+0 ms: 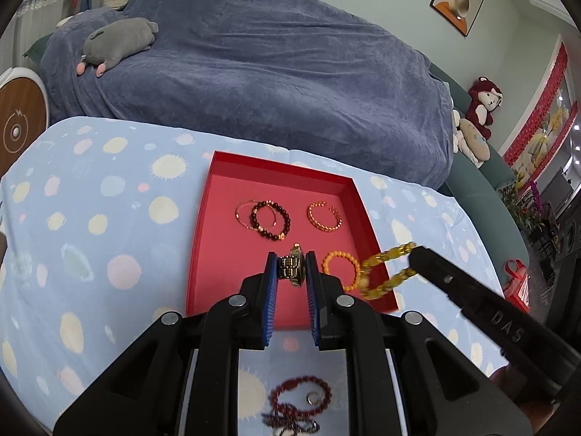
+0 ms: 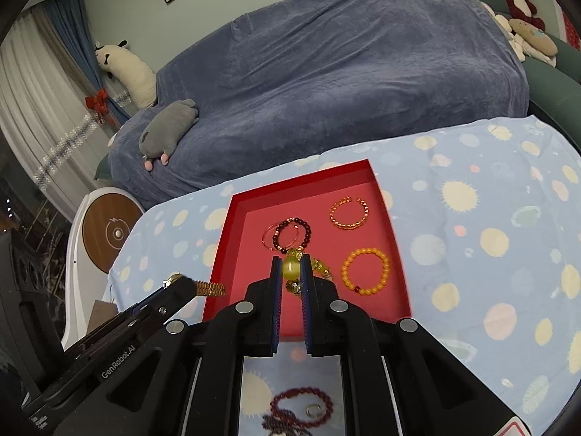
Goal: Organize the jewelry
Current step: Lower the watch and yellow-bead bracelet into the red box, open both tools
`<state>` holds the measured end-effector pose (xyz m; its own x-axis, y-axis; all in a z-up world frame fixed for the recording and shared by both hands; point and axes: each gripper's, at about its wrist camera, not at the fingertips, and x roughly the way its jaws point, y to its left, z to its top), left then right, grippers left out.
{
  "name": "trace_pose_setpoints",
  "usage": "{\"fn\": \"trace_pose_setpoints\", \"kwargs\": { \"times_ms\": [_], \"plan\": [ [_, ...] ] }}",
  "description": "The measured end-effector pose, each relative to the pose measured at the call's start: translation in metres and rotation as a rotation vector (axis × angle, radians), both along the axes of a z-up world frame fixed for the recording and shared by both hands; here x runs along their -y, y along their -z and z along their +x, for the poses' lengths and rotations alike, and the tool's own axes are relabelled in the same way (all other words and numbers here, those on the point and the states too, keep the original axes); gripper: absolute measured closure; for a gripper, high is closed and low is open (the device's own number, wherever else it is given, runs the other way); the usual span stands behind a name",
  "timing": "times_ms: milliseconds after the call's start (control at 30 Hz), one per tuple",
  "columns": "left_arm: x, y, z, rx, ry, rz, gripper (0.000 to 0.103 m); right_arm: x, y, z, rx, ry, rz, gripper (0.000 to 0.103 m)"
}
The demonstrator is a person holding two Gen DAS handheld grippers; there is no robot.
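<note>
Here, at the far left of the left wrist view, the surface under a pale blue cloth with pastel dots [image 1: 90, 218] is lying bare. Toward the centre, the shallow red cardboard box lid serving as a tray [image 1: 214, 254] is already carrying four pieces: a thin gold hoop overlapped by a dark garnet bead bracelet [image 1: 270, 219], an open twisted gold bangle [image 1: 325, 216], and an orange bead bracelet [image 1: 341, 270].

At lower centre, the left gripper [image 1: 292, 267] is pinching a gold metal-link wristwatch [image 1: 293, 266] between its blue-padded fingers, holding it over the near part of the tray. To the right, the right gripper [image 1: 414, 250] is reaching in from the lower right with its fingers pressed onto a yellow amber bead bracelet [image 1: 385, 267], which is dangling over the tray's near right corner. In the right wrist view that gripper [image 2: 292, 269] is squeezing one large pale yellow bead.

At the bottom centre, a red bead strand and a small ring [image 1: 301, 396] are waiting on the cloth, outside the tray.

The step in hand looks like carrying both pieces to the tray. Next, each likely needs lowering onto a free patch of red, clear of the pieces already laid, before the fingers spread.
</note>
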<state>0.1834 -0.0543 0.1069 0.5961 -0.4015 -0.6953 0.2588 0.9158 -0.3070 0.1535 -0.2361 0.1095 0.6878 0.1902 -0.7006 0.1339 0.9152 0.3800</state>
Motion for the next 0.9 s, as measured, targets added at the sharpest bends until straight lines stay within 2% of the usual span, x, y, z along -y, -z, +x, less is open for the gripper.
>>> {"fn": "trace_pose_setpoints", "kwargs": {
  "times_ms": [133, 400, 467, 567, 900],
  "plan": [
    [0.005, 0.018, 0.016, -0.036, -0.001, 0.028, 0.088, -0.003, 0.025, 0.016, -0.059, -0.003, 0.038, 0.094],
    [0.001, 0.054, 0.022, -0.103, -0.007, 0.077, 0.088, -0.005, 0.068, 0.022, -0.160, -0.015, -0.030, 0.093],
    [-0.001, 0.056, 0.021, -0.100, -0.013, 0.079, 0.085, -0.003, 0.069, 0.018, -0.158, -0.012, -0.037, 0.093],
    [-0.003, 0.056, 0.021, -0.095, -0.029, 0.085, 0.065, 0.000, 0.066, 0.013, -0.147, -0.002, -0.049, 0.088],
    [-0.011, 0.049, 0.003, -0.080, -0.038, 0.084, 0.064, -0.004, 0.051, -0.017, -0.115, -0.014, -0.063, 0.088]
  ]
}}
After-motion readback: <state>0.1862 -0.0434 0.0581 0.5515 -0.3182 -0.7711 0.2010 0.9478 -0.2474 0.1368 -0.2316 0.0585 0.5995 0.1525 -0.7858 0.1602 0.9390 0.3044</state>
